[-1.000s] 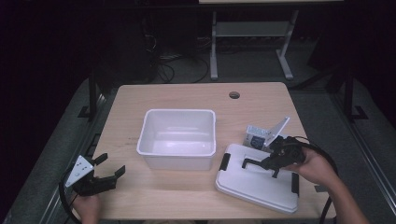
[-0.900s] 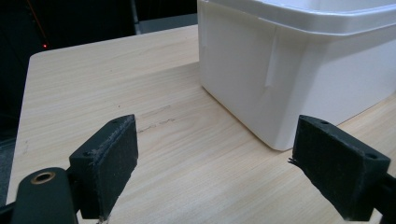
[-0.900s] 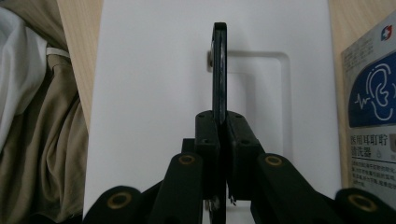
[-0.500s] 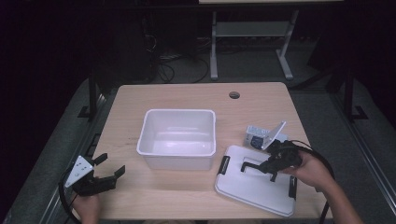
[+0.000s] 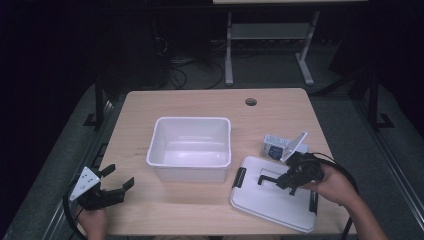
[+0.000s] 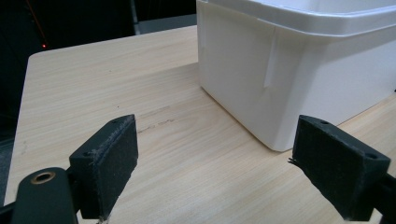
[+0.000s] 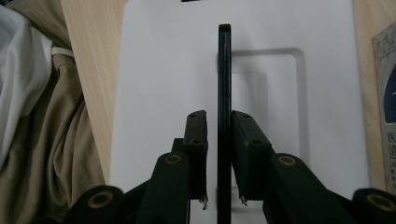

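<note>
We observed a white tub (image 5: 190,148) standing upright near the middle of the wooden table (image 5: 200,102). Its interior showed only bare white walls and floor, with no contents visible. In the left gripper view, the tub's (image 6: 299,60) outer wall and corner stood just ahead and to the right of the jaws, resting directly on the table (image 6: 116,84).

The tub's white lid (image 5: 272,192) lay flat on the table to the right of the tub, close to it and not touching it as far as we could tell. The lid carried a black latch (image 5: 240,177) on its left edge and a black handle (image 5: 266,177) raised upright at its centre.

The right gripper (image 5: 287,180) was positioned over the lid. In the right gripper view, its (image 7: 219,149) two jaws sat close on either side of the thin black handle (image 7: 224,93), clamped on it, with the white lid (image 7: 163,70) beneath.

The left gripper (image 5: 112,187) rested at the table's front left corner, well apart from the tub. In its own view, its (image 6: 215,163) jaws stood wide apart with only bare table between them.

A small box (image 5: 276,147) with an open flap lay just beyond the lid, beside the right hand (image 5: 332,182).
</note>
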`<state>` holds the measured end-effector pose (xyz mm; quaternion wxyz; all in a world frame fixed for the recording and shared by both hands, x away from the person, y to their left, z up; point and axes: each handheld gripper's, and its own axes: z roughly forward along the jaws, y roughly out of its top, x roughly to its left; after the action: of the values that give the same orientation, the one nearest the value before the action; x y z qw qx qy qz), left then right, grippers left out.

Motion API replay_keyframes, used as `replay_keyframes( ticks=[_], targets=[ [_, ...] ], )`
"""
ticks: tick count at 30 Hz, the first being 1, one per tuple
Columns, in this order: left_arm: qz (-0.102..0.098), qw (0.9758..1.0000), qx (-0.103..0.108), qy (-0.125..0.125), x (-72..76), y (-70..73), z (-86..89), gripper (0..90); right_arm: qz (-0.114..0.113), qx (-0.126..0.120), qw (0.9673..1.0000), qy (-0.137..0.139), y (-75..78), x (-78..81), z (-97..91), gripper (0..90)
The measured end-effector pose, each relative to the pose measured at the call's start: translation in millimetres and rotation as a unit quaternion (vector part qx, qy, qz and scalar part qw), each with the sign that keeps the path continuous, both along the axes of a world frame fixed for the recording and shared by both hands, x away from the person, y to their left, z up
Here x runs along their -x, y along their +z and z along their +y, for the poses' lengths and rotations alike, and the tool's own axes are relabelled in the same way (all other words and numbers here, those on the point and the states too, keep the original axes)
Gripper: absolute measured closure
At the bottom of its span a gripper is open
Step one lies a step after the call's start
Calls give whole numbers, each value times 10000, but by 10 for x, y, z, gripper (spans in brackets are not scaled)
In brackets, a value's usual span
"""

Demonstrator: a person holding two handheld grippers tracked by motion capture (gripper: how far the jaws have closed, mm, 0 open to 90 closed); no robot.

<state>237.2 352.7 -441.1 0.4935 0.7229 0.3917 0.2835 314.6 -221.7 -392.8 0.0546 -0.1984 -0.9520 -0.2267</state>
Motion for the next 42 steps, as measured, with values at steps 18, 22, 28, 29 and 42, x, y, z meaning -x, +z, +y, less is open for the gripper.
replay_keyframes(
  ticks=[18,22,28,29,42],
  targets=[
    [8,10000,-3,-3,-7,0,-4,134,-75,-94,9999,-51,222,133,-77,663],
    [4,10000,-8,-5,-8,1,-4,134,-206,-91,9996,-144,296,91,-116,637],
    [-2,10000,16,12,-7,-1,4,134,-298,-43,9993,-232,361,39,-136,619],
    [1,10000,13,19,-8,-1,9,134,-337,-15,9990,-280,387,6,-151,611],
    [-1,10000,18,13,-19,-3,14,134,-449,131,9978,-465,488,-176,-191,576]
  ],
)
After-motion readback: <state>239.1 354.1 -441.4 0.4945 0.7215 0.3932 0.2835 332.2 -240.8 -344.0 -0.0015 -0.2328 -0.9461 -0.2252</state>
